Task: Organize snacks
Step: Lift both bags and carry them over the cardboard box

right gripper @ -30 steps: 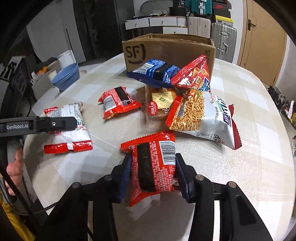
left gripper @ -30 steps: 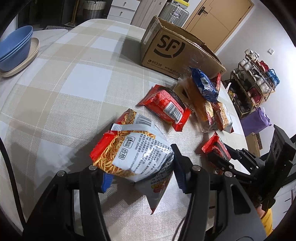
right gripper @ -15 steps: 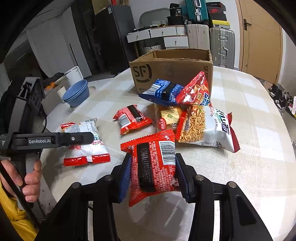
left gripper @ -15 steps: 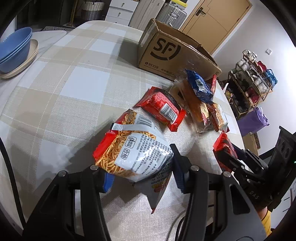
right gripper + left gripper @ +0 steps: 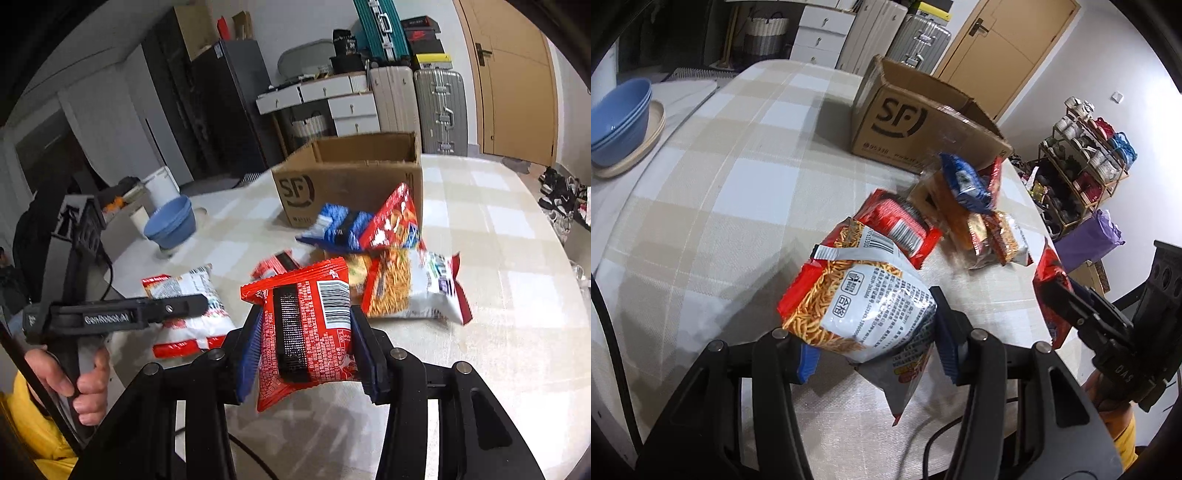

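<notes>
Both hand-held grippers clamp snack packets: left [image 5: 873, 341] noodles, right [image 5: 306, 350] red; box [image 5: 351, 184] reads "SF".

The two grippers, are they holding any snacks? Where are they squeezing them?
Yes. The left gripper squeezes a white-and-red noodle snack bag across its lower part. The right gripper squeezes a red snack packet by its two sides.

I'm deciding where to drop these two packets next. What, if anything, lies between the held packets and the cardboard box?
A heap of loose snack bags lies on the table right in front of the cardboard box. The right gripper with its red packet and the left gripper with its noodle bag would have to pass over it.
</notes>
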A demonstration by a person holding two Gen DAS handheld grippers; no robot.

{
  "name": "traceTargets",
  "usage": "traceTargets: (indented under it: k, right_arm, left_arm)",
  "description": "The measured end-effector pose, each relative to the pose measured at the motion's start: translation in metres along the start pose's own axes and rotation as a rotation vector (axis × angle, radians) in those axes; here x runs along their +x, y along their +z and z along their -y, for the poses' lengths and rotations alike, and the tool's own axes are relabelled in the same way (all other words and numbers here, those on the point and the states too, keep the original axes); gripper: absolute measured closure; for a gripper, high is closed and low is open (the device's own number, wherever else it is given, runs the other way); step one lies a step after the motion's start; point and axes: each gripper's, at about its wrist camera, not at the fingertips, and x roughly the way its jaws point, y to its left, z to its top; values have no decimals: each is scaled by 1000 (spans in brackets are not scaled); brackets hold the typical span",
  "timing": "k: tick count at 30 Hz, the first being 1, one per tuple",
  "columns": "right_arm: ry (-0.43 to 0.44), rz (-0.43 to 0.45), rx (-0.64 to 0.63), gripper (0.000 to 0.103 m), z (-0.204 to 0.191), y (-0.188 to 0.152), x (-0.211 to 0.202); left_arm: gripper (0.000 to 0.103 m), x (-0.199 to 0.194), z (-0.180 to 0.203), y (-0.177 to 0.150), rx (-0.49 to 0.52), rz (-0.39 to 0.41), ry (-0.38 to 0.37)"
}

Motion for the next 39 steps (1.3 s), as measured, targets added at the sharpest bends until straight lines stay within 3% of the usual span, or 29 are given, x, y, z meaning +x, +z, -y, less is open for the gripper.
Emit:
traceTargets:
  k: [12, 15, 26, 39]
  right_arm:
    - [52, 90, 8, 57, -11, 51, -35]
    - [113, 114, 30, 57, -6, 65, -39]
    - [149, 160, 112, 57, 19, 136, -44]
    - [109, 158, 103, 57, 49, 220, 1]
  left_arm:
    - [54, -34, 35, 40, 80, 79, -43]
    - [54, -40, 43, 55, 88, 91, -61]
    - [55, -40, 73, 129, 143, 77, -110]
    - [54, 5, 97, 236, 203, 81, -4]
